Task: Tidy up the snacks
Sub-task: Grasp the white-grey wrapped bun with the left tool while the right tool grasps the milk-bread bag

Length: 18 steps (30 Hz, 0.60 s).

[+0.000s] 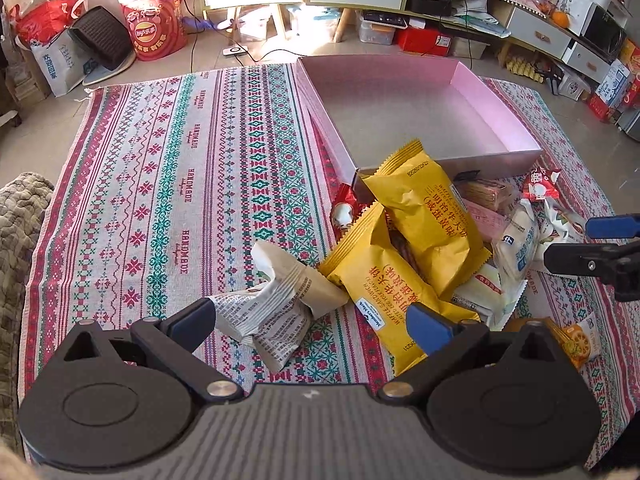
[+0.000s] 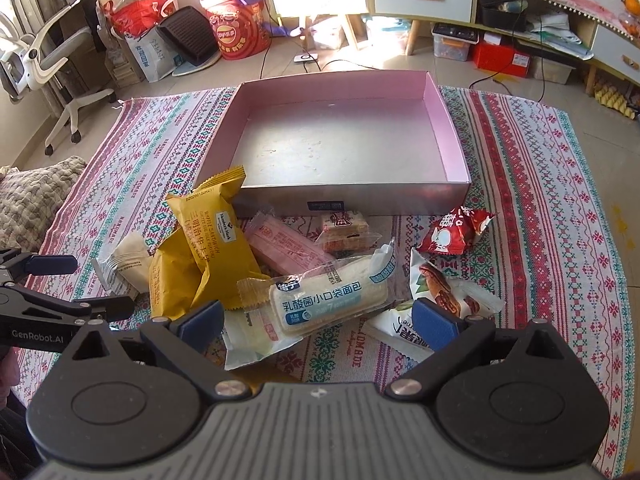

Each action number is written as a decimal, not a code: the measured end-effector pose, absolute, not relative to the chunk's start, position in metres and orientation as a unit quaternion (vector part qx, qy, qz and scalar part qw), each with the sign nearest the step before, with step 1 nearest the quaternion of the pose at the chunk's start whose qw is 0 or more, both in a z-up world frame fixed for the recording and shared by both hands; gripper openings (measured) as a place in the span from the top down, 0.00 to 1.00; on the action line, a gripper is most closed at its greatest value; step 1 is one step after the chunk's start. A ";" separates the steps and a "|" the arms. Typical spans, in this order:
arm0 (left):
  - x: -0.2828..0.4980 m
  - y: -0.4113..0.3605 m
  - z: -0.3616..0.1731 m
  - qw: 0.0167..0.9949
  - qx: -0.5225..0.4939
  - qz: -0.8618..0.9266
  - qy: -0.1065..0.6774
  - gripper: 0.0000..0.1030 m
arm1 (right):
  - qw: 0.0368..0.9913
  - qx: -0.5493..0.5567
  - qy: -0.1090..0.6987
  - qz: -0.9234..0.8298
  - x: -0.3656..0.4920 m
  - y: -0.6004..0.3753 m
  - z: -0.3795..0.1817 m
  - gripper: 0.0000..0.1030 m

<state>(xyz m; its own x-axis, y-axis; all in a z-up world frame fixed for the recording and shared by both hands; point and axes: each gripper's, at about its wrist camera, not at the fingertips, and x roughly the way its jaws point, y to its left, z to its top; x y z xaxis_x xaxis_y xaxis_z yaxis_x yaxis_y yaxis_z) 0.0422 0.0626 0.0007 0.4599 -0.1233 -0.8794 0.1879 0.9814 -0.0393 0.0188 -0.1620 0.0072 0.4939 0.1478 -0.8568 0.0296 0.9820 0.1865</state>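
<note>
left gripper (image 1: 312, 320): held wide open over crumpled white paper snack pack (image 1: 276, 312) | right gripper (image 2: 316, 320): held wide open over white bread pack (image 2: 332, 300) | shallow pink cardboard box (image 2: 440, 120): seen at 12 o'clock

Matte black plastic left gripper (image 1: 312, 322) with blue rubber fingertip pads (image 1: 428, 330), silver pivot screws, ribbed grey housing. Identical black-and-grey right gripper (image 2: 316, 320); white "GenRobot.AI" lettering on the left one's side.

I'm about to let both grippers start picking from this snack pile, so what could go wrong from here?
1. The yellow waffle sandwich packs overlap; lifting one may drag the other.
2. The white bread packet lies on other wrappers, so the open right gripper may pinch two at once.
3. The left gripper and right gripper work close together and might collide before reaching the pink box.
</note>
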 end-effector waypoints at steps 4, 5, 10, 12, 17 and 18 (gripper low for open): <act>0.051 0.075 0.000 0.852 0.014 -0.095 0.514 0.00 | 0.852 0.117 0.508 0.041 0.026 -0.167 0.006 0.12; 0.054 0.077 -0.001 0.851 0.010 -0.096 0.516 0.00 | 0.850 0.123 0.510 0.044 0.028 -0.167 0.006 0.14; 0.064 0.084 -0.010 0.846 0.022 -0.107 0.522 0.02 | 0.845 0.132 0.514 0.058 0.035 -0.162 0.006 0.19; 0.066 0.085 -0.014 0.842 0.031 -0.118 0.526 0.03 | 0.839 0.143 0.522 0.049 0.040 -0.164 0.001 0.21; 0.064 0.079 -0.025 0.833 0.076 -0.148 0.528 0.09 | 0.816 0.172 0.551 0.028 0.049 -0.170 -0.017 0.26; 0.064 0.077 -0.027 0.833 0.087 -0.147 0.527 0.10 | 0.812 0.180 0.555 0.025 0.051 -0.171 -0.021 0.26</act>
<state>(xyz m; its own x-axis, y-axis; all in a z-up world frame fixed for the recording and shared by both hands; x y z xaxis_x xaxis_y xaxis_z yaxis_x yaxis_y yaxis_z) 0.0639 0.0766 -0.0271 0.4020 -0.1529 -0.9028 0.3360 0.9418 -0.0099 0.0513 -0.1709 -0.0208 0.3822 0.2408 -0.8921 0.1590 0.9339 0.3202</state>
